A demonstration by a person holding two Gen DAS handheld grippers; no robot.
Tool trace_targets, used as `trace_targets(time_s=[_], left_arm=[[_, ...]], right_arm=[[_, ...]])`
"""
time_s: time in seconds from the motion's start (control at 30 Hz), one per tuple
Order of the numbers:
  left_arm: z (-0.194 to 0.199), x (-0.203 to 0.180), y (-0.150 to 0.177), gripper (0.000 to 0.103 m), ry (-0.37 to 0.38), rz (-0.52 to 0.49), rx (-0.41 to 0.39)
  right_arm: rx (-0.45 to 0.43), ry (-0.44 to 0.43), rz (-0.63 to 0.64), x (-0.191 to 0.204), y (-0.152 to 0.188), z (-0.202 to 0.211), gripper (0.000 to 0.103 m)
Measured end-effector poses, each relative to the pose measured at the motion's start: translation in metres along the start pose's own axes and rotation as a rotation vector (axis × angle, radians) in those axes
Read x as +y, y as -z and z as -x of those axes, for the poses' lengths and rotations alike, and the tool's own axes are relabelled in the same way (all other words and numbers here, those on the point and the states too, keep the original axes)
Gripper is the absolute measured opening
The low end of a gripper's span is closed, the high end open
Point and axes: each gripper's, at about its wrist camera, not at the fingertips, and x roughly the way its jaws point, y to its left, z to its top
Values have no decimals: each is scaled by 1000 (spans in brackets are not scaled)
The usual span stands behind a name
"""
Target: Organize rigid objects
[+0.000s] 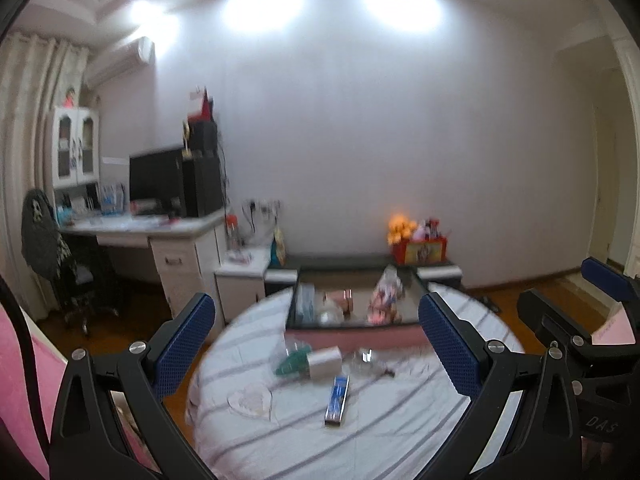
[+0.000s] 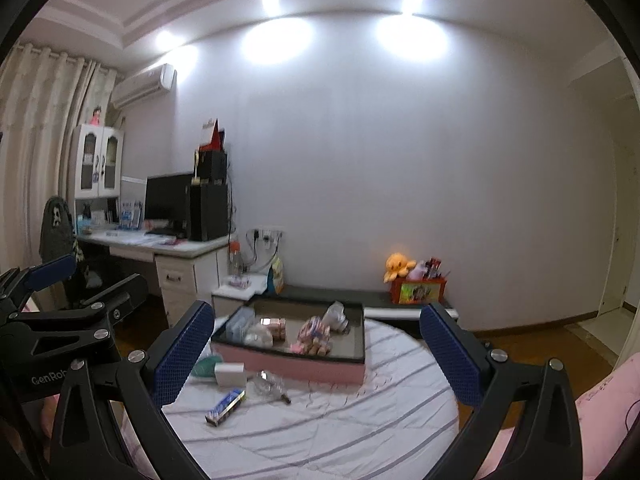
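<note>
A round table with a striped white cloth (image 1: 380, 440) (image 2: 340, 432) holds a pink tray (image 1: 352, 338) (image 2: 292, 364) with several small items in it. In front of the tray lie a white box (image 1: 326, 362) (image 2: 230, 374), a green packet (image 1: 294, 362), a clear plastic item (image 1: 366, 360) (image 2: 268, 386) and a blue tube box (image 1: 337, 398) (image 2: 225, 406). My left gripper (image 1: 318, 344) is open and empty above the table's near edge. My right gripper (image 2: 316, 352) is open and empty too.
A white desk (image 1: 160, 232) (image 2: 168, 248) with a monitor and a chair stands at the left. A low dark bench (image 1: 340, 264) (image 2: 340, 296) with a red box and a plush toy runs along the wall. Pink fabric (image 2: 600, 408) lies at the right.
</note>
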Motion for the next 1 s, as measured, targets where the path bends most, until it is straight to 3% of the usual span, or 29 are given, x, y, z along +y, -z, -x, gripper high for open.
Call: trace_targets(time_s=[0.37,0.5,0.73,0.9,0.97,1.0], left_arm=[[-118,2,82,103,0,19,370],[-143,-4,99,102,-19,2,433],[-185,-15,123,102,13,-46,562],[-204,-16,131,83,39,-27,635],[-204,-17,129,59,46,-42,620],[-204,-17,127,38,57,-43,609]], right_arm=[[299,-49,-43,-1,90,-103,103],[371,-37,-36,-6,113,-131,103],[447,-21,-27,-20,126,-165,103],[471,-26,-5,-16,126,-178,103],[487,-31,11,-12,126,-183,103],[495,-35,16,-11,127,-186,103]])
